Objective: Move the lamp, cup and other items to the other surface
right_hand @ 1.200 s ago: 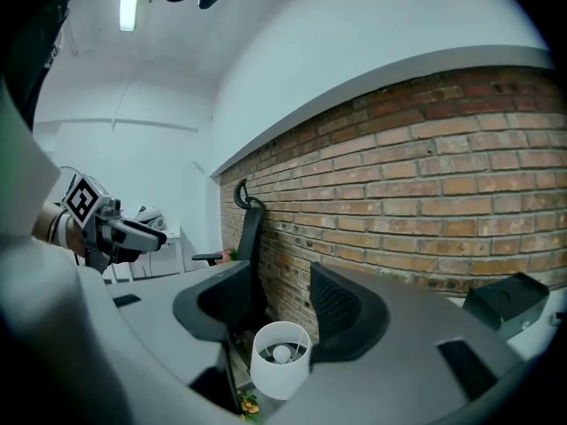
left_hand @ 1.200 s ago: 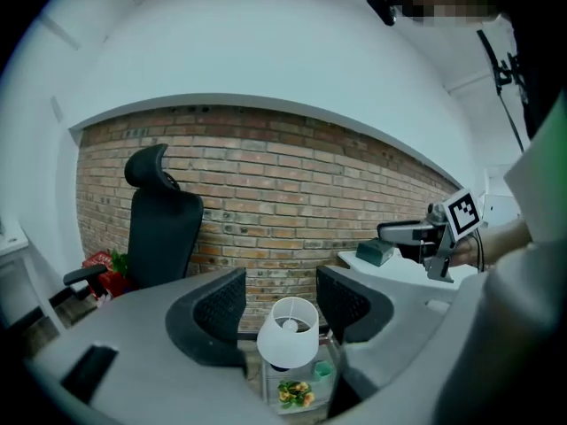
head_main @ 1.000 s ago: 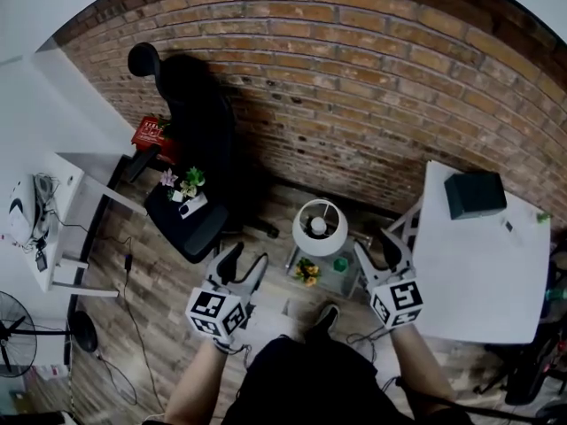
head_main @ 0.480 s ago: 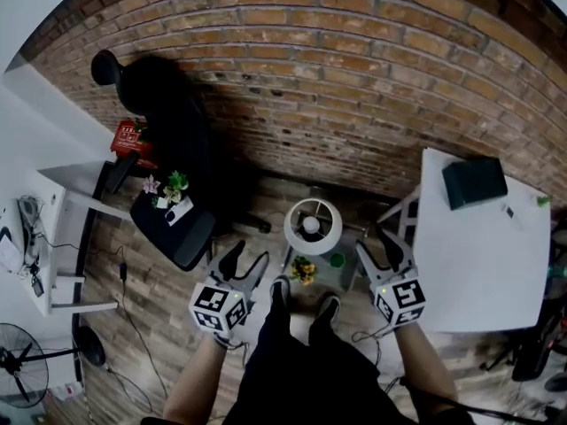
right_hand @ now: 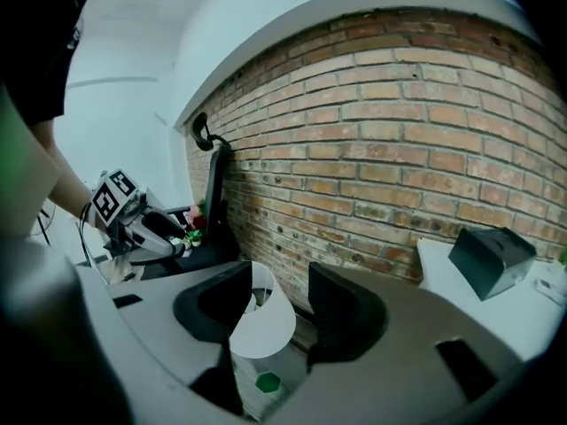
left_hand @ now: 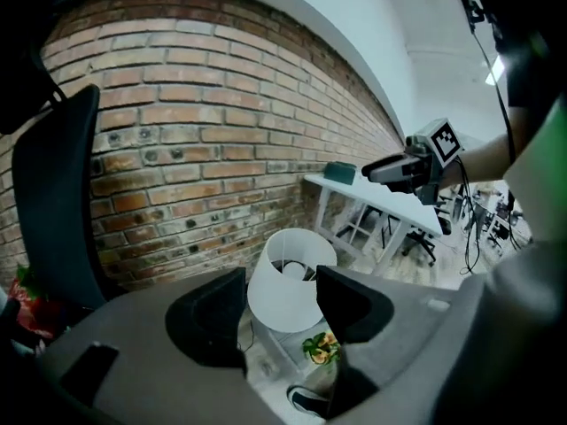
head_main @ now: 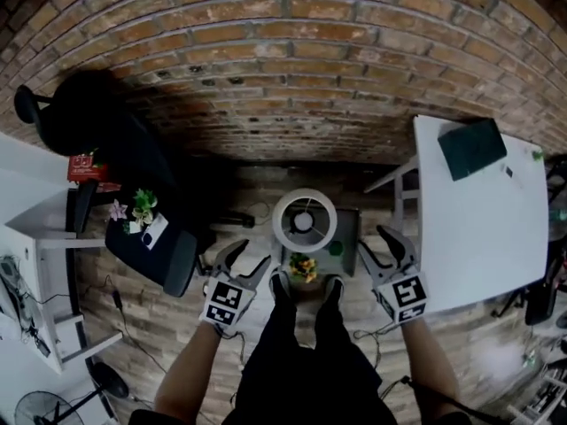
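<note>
The lamp (head_main: 304, 222), with a smooth white tapered shade, stands on a small low bench (head_main: 348, 230) beside a green cup (head_main: 337, 249) and flowers (head_main: 304, 267), against a rough brick wall (head_main: 292, 60). The left tool (head_main: 248, 256) and right tool (head_main: 376, 242) flank it, both spread and empty.

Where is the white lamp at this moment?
Head view, centre: the lamp stands on a low table near the brick wall, with yellow flowers beside it.
</note>
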Available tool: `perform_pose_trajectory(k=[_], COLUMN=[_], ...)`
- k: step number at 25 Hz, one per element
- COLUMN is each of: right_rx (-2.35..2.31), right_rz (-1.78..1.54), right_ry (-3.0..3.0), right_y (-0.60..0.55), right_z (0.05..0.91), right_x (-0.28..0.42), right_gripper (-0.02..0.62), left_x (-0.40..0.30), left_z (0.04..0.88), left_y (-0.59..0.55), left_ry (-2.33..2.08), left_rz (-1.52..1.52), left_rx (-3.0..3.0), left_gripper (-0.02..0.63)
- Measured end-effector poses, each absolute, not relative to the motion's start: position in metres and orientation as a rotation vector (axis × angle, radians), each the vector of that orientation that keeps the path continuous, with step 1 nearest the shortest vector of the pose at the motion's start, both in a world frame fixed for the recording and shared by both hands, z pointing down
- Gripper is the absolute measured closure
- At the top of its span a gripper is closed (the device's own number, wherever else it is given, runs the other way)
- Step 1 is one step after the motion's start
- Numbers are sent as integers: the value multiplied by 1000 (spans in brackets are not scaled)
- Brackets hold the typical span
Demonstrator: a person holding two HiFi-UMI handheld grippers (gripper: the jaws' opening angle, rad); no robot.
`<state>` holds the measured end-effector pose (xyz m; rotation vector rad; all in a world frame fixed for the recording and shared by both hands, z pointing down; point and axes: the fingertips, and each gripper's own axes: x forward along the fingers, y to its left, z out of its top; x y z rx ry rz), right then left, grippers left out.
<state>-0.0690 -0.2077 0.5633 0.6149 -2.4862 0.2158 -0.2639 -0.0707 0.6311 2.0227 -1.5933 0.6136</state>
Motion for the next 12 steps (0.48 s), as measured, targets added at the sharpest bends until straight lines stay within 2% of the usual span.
perform_pose_trajectory(k=[12], right_rx=[579], right_rz=[143], right_ry=[-2343], right_y=[-224], right_z=[709], right_x=[-61], right_gripper=[380], left_x=[-283], left_z=[776], left_y=[-98], left_ry=[-1361], left_rz=[995], left_rx=[2134], left_gripper=[359])
